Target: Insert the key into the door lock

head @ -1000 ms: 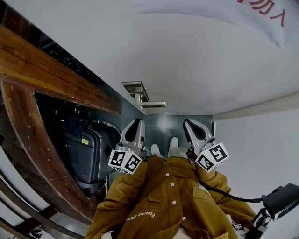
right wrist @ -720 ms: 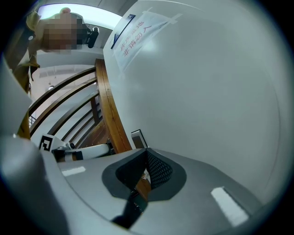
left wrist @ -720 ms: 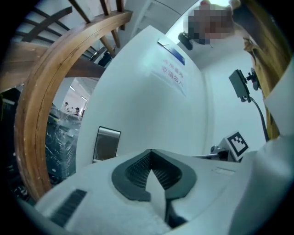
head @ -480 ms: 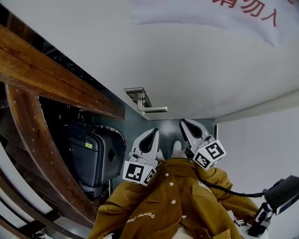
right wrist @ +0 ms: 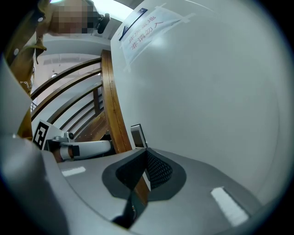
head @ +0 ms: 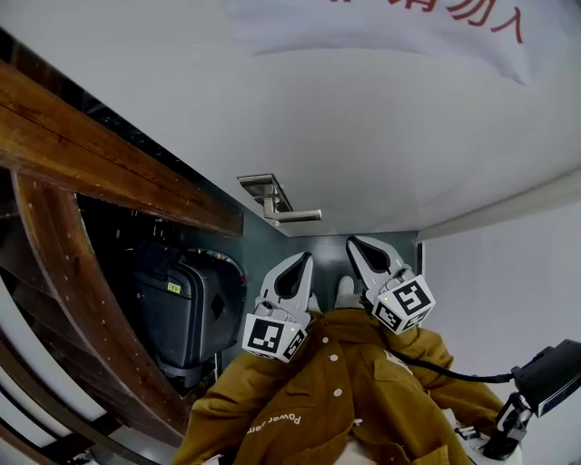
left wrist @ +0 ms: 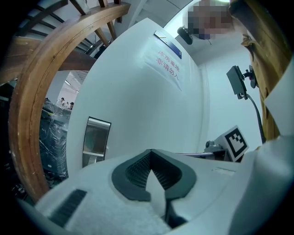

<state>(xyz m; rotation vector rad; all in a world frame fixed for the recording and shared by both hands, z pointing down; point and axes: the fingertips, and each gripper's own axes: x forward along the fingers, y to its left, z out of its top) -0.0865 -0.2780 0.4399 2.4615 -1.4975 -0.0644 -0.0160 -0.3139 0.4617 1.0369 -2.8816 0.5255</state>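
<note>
A white door (head: 390, 136) fills the head view. Its steel lock plate (head: 261, 190) carries a lever handle (head: 296, 216). My left gripper (head: 297, 265) and right gripper (head: 356, 245) hang side by side just below the handle, both pointing at the door and neither touching it. In the left gripper view the lock plate (left wrist: 95, 141) lies to the left of my left gripper (left wrist: 150, 156), whose jaws meet at the tips. My right gripper (right wrist: 146, 153) is also shut, with the lock plate (right wrist: 138, 136) just behind its tip. No key shows in any view.
A curved wooden handrail (head: 109, 159) runs along the left, with a black suitcase (head: 182, 304) below it. A paper notice with red characters (head: 454, 23) is taped on the door. A black camera on a stand (head: 549, 381) sits at the right. The person's mustard jacket (head: 336, 390) fills the bottom.
My left gripper has moved right and closer to the door, now beside the right gripper. The right gripper has barely shifted. Both stayed shut.
</note>
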